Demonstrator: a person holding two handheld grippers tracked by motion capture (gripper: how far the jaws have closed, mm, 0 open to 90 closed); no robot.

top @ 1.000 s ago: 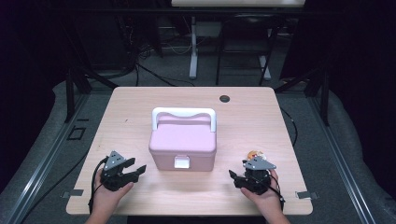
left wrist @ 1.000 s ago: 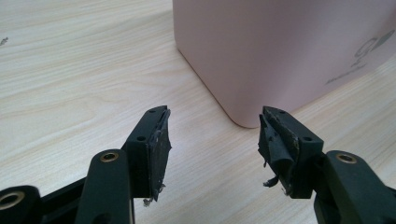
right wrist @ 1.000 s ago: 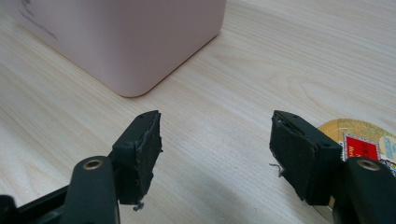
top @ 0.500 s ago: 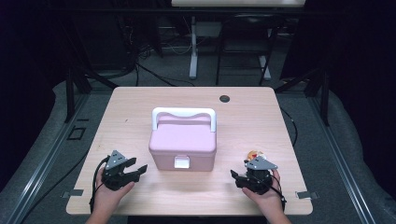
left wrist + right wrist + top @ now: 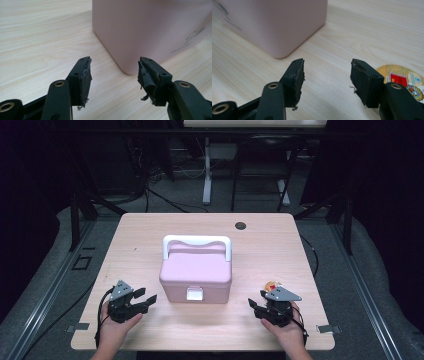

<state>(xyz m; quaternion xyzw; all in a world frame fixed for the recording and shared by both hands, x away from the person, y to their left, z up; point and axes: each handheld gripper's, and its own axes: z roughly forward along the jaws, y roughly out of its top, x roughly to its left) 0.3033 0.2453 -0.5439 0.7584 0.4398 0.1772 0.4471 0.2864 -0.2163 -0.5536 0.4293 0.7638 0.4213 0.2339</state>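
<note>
A pink box [image 5: 196,270] with a white handle [image 5: 197,240] and a white latch [image 5: 194,294] stands shut in the middle of the wooden table [image 5: 270,250]. My left gripper [image 5: 146,298] lies near the front edge, left of the box, pointing at it. Its jaws [image 5: 113,66] are open with nothing between them, and the box's corner [image 5: 150,30] is just ahead. My right gripper [image 5: 253,307] rests right of the box. Its jaws [image 5: 327,66] have just been closing and stand open over bare wood, with the box [image 5: 274,25] ahead.
A small round thing with a colourful label [image 5: 404,77] lies flat by the right gripper's outer jaw, also seen from above [image 5: 272,285]. A black round grommet [image 5: 240,225] sits near the table's far edge. Dark frames and cables surround the table.
The right gripper's jaws stand a little narrower than before. Both hands and the box have kept their places.
</note>
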